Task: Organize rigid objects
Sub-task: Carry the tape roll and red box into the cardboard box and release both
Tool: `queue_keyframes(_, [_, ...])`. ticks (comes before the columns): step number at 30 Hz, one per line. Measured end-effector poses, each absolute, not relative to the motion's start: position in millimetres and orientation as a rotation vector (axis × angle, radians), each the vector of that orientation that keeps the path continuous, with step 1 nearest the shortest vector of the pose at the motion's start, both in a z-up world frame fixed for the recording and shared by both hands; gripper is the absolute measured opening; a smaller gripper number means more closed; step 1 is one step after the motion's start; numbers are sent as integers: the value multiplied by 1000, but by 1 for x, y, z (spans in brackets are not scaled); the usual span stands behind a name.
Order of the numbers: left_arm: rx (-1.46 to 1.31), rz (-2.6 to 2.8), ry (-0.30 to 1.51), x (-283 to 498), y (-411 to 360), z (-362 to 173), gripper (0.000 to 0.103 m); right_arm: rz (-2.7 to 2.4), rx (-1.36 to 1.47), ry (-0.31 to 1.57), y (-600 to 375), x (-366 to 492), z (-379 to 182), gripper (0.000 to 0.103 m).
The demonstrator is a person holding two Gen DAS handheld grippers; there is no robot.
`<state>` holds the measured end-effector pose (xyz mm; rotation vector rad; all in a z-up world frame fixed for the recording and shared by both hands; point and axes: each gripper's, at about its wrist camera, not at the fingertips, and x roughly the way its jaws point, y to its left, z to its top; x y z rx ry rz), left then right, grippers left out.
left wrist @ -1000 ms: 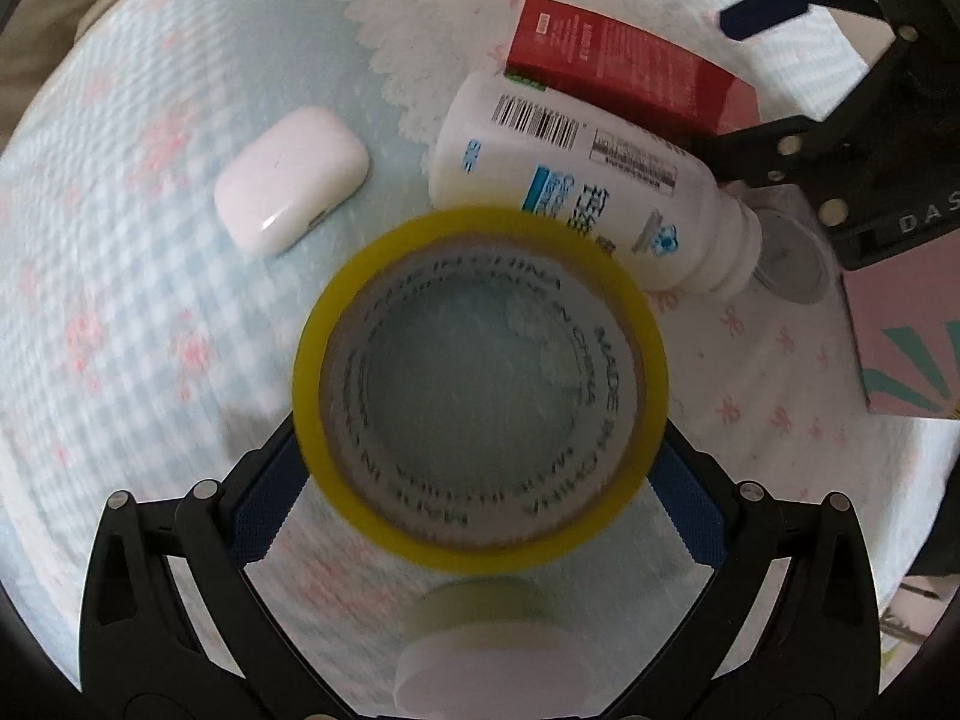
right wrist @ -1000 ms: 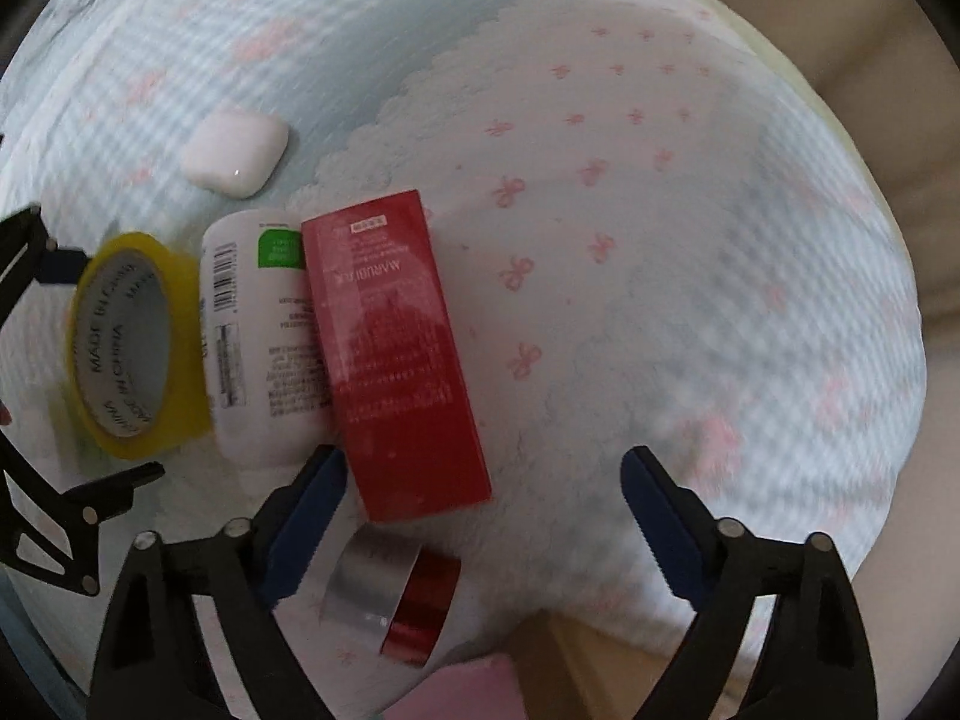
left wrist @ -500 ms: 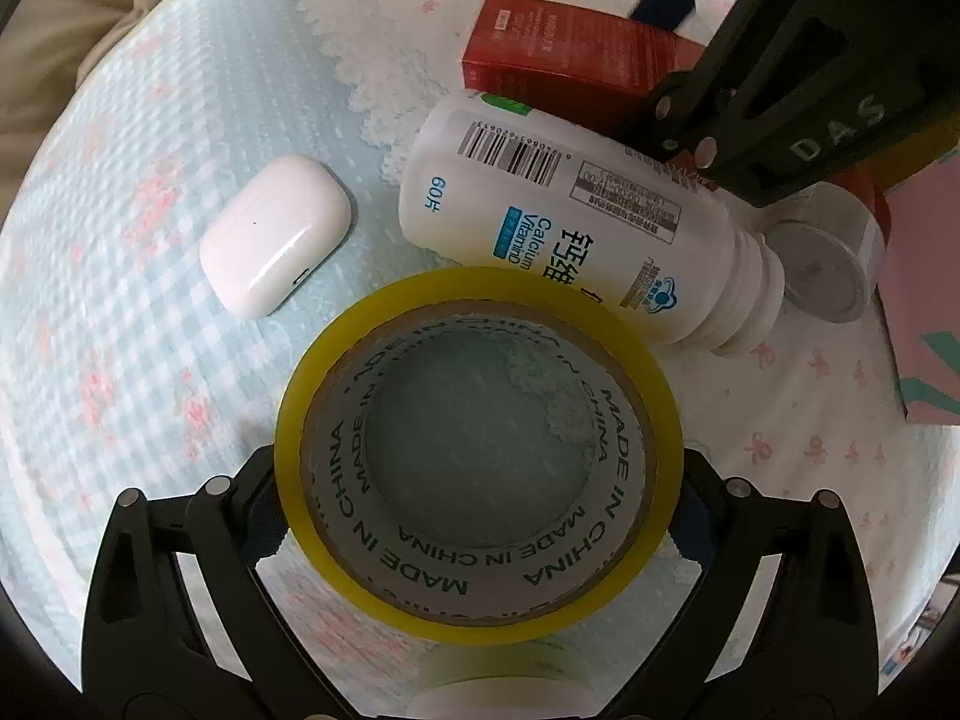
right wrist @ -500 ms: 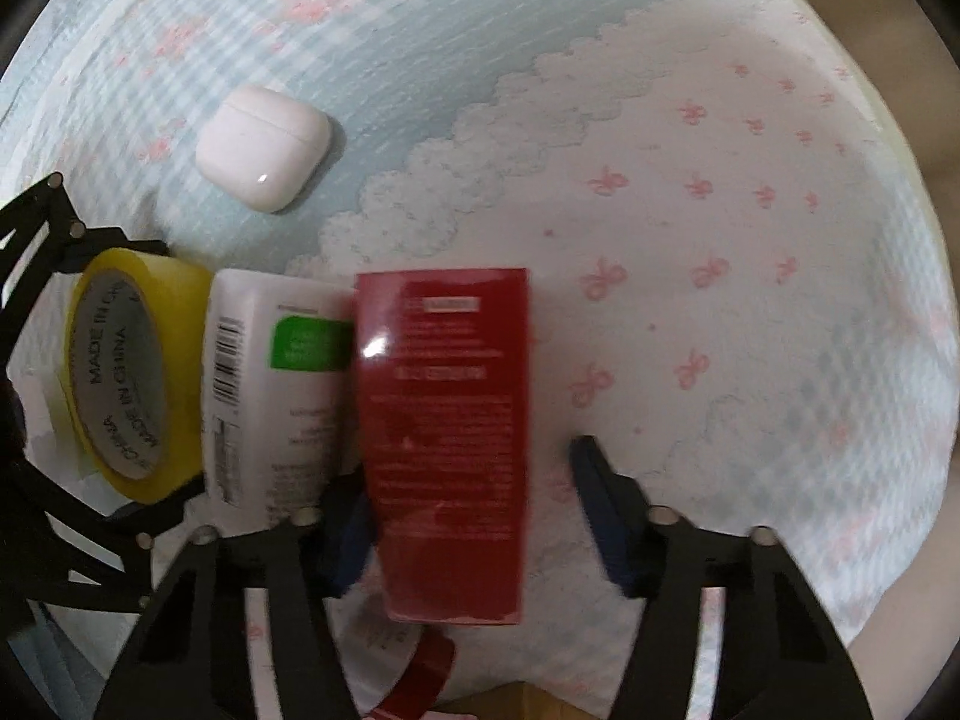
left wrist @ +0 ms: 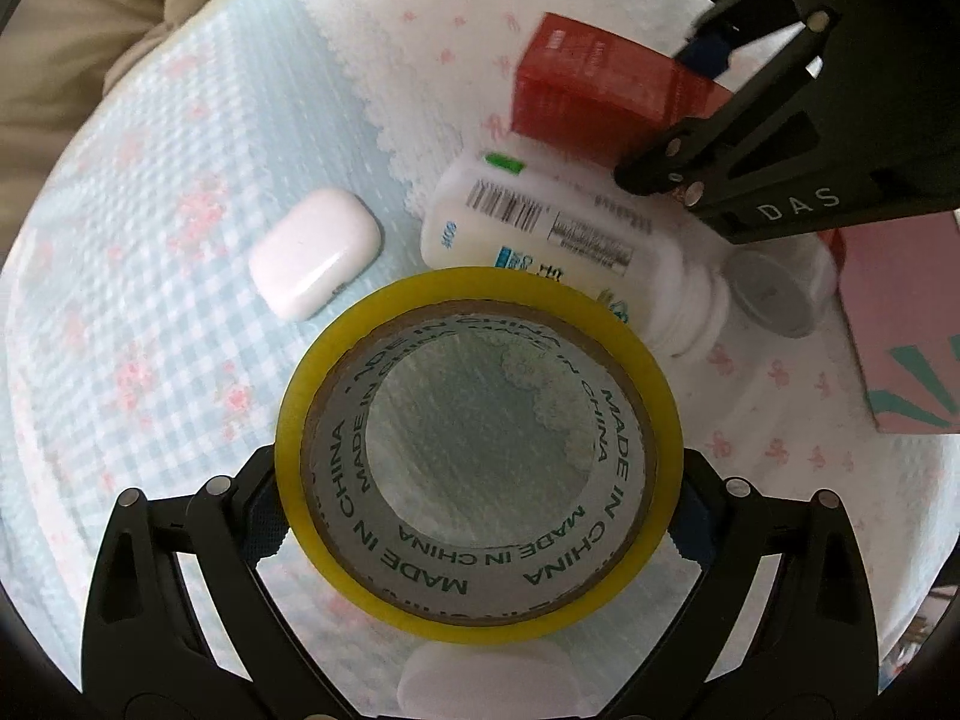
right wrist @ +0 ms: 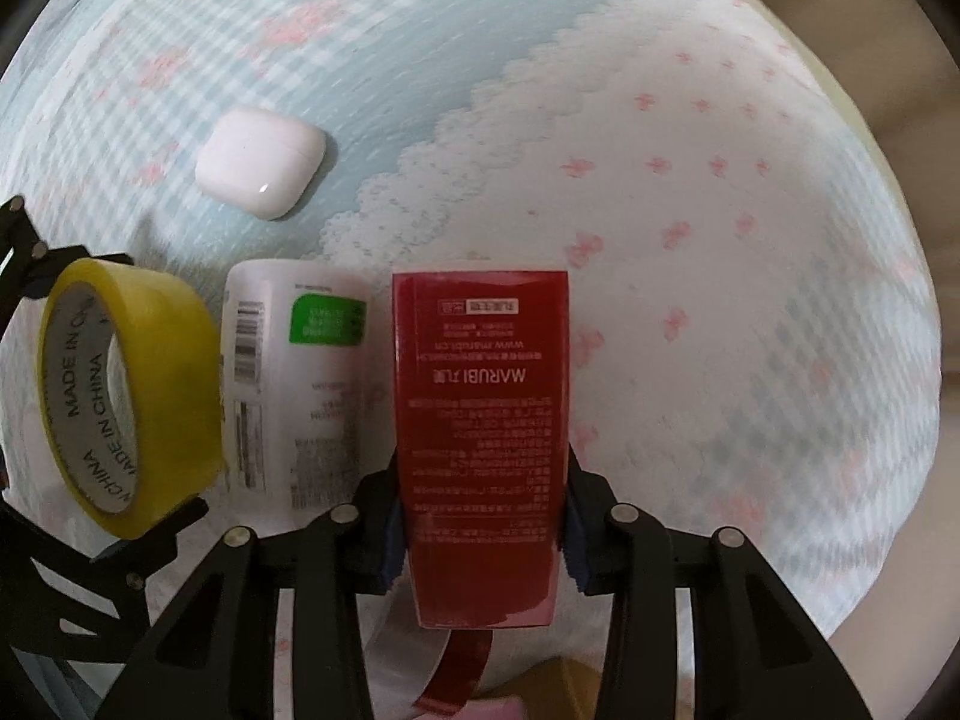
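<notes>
My left gripper (left wrist: 477, 516) is shut on a yellow tape roll (left wrist: 618, 420), one pad on each side, holding it flat above the cloth. My right gripper (right wrist: 483, 516) is shut on a red box (right wrist: 480, 396), its pads pressing the box's long sides near its lower end. A white pill bottle (right wrist: 294, 384) lies on its side between tape roll (right wrist: 120, 396) and box. In the left wrist view the red box (left wrist: 588, 90) sits beyond the bottle (left wrist: 540, 228), under the right gripper's black frame.
A white earbud case (left wrist: 315, 252) lies on the blue checked cloth, left of the bottle. A silver-and-red jar (left wrist: 774, 294) rests by the bottle's cap, with a pink box (left wrist: 900, 330) at the right edge. A white round thing (left wrist: 486, 678) shows partly beneath the tape.
My right gripper slid over the red box and its jaws closed onto the box's sides. The left gripper drifted with the tape roll still in it, away from the bottle.
</notes>
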<state>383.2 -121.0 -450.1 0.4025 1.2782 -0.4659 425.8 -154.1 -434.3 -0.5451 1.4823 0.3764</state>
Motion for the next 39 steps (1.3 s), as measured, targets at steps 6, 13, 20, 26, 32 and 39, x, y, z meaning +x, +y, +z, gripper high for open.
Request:
queue_keyframes(6, [358, -442, 1229, 374, -116, -409, 97, 296, -445, 1437, -168, 411, -397, 38])
queue_keyframes(13, [313, -420, 1153, 345, -73, -351, 97, 237, -316, 1371, -171, 380, -323, 38])
queue_keyframes(20, [263, -427, 1076, 294, -40, -262, 97, 200, -216, 1313, -166, 315, -249, 38])
queue_keyframes(26, [240, -447, 1016, 264, -36, -198, 97, 163, -139, 1249, -176, 262, -182, 38])
queue_keyframes(32, [232, -470, 986, 233, -60, -157, 97, 118, -75, 1207, -203, 220, -140, 38])
queue_keyframes(39, [236, -455, 975, 212, -117, -152, 97, 74, 3, 1176, -271, 175, -119, 38])
